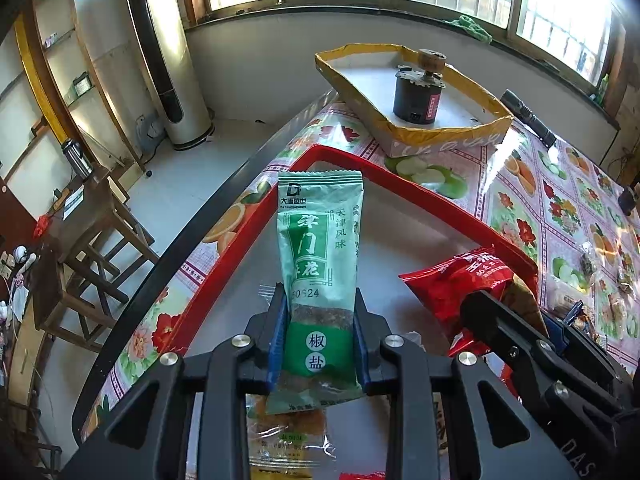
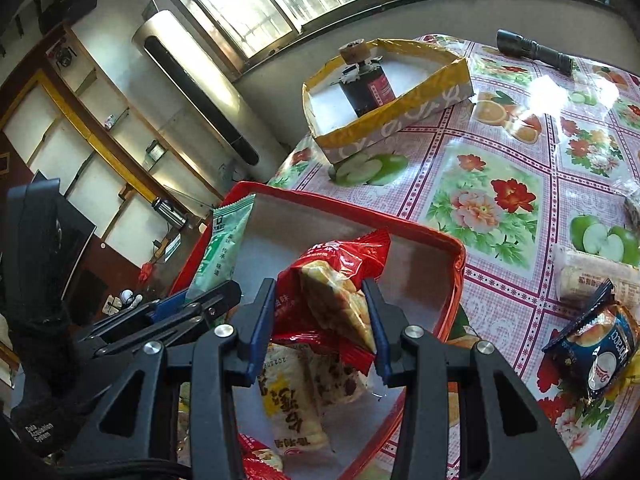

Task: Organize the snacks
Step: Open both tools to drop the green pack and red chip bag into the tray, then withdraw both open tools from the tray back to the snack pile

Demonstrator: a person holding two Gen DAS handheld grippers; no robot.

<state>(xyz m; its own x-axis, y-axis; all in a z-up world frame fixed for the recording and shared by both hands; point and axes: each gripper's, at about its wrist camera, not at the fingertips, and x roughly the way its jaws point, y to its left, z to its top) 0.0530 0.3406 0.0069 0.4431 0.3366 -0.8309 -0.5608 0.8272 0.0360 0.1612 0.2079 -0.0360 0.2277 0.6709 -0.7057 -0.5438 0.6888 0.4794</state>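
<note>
Taking the red tray (image 1: 440, 196) as my landmark: over its left half, my left gripper (image 1: 320, 312) pinches a green snack packet (image 1: 320, 232) by its lower part, blue pads tight on both sides, the packet standing upright above the tray floor. Below it, on the tray's near end, lies a clear-wrapped orange snack (image 1: 288, 432).

Over the middle of the tray, my right gripper (image 2: 320, 320) is clamped on a red packet (image 2: 340, 264) with a pale pastry showing through its window; the packet hangs tilted above the tray floor. Under it, inside the tray, rests a yellow-printed packet (image 2: 288, 404) beside a wrapped cake with dark bits (image 2: 340, 380).

Beyond the tray's far edge sits a yellow-rimmed box (image 2: 400, 100) holding a dark cylinder (image 2: 368, 88). Right of the tray, on the flowered tablecloth (image 2: 500, 152), lie a blue snack packet (image 2: 600, 344) and a pale wrapped roll (image 2: 580, 276); a black flashlight (image 2: 532, 50) lies far beyond.
</note>
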